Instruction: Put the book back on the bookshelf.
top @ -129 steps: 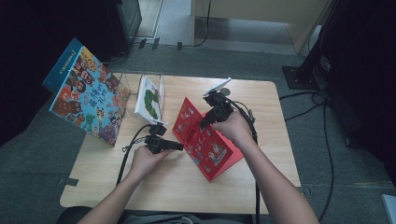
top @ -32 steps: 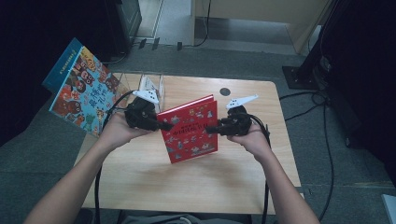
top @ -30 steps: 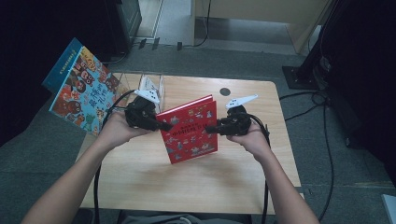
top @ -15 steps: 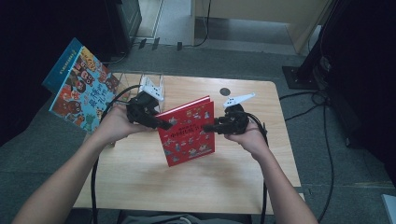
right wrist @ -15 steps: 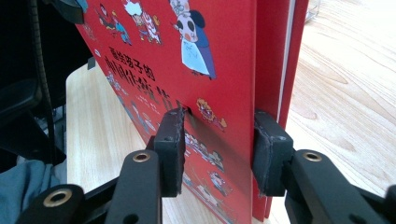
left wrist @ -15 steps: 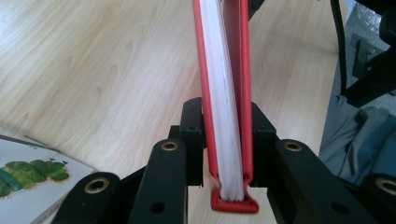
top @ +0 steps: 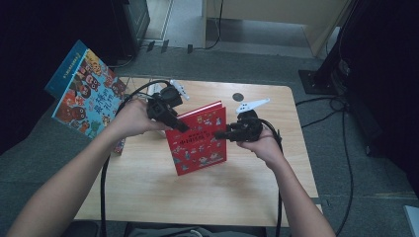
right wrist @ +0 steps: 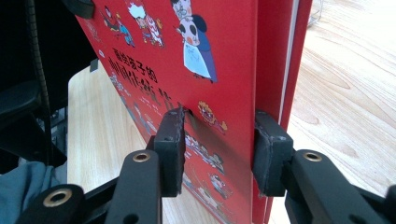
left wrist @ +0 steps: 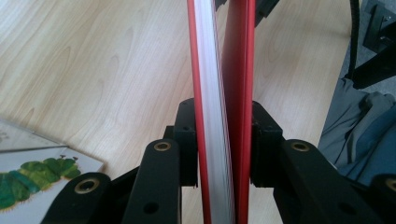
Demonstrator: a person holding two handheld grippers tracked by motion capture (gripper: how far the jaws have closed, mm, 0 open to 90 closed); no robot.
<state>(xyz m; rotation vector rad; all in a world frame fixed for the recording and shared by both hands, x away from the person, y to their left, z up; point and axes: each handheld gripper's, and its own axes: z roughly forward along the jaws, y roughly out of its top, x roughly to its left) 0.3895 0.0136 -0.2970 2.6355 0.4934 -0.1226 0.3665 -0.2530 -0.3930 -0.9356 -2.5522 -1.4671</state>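
Note:
A red picture book (top: 200,140) hangs upright above the wooden table (top: 197,197), held from both sides. My left gripper (top: 182,127) comes in at its upper left edge. In the left gripper view the book (left wrist: 212,70) stands edge-on between the pads (left wrist: 187,140), which touch both covers. Those jaws (left wrist: 224,140) have just been opening, and the book is still between them. My right gripper (top: 220,134) has the book's right edge. In the right gripper view its pads (right wrist: 170,144) press on the front cover (right wrist: 210,56) and the back; the gripper (right wrist: 218,144) is shut on it.
A large colourful book with a blue spine (top: 86,98) stands tilted at the table's left edge. A white caterpillar book (left wrist: 28,172) lies at the back left. A small dark disc (top: 238,97) sits at the back of the table. Cables trail from both grippers.
The left hand has risen and shifted right along the book's upper left edge. The right hand and the book have hardly moved. Earlier the book was low over the table.

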